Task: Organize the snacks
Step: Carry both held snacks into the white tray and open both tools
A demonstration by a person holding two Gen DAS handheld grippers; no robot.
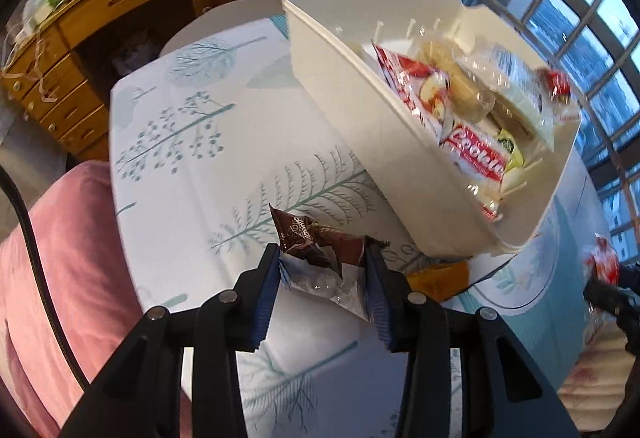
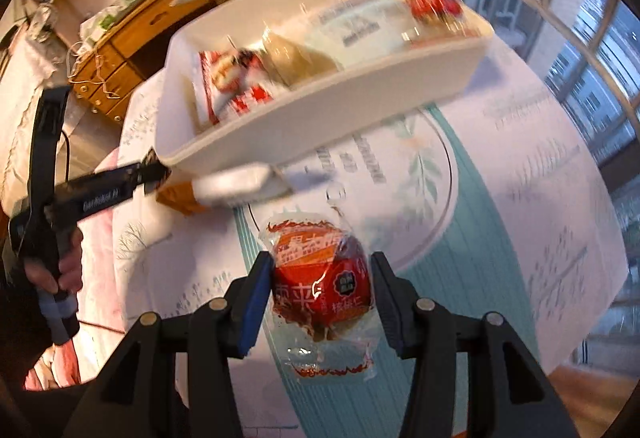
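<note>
Nearest to the left camera, the left gripper (image 1: pixel 323 280) has its jaws drawn in on a brown snack packet (image 1: pixel 316 242). The blue pads press its crinkled clear end from both sides, so the packet hangs free above the tablecloth (image 1: pixel 208 142) and cannot slip. In the right camera, the right gripper (image 2: pixel 320 298) grips a round red snack in clear wrap (image 2: pixel 320 290) in the same way, about half closed, the pads against its two sides. The grip is on the body and not on the thin wrap edges, probably because the body gives a firmer hold.

A little farther, an orange packet (image 1: pixel 440 276) lies on the table, just beside the near wall of the white bin (image 1: pixel 360 126); it seems not yet sorted. The bin already contains several packets, red-and-white ones (image 1: pixel 476 158) and a pale one. I judge that both held snacks are on their way to this bin, which stands within easy reach of both hands.
</note>
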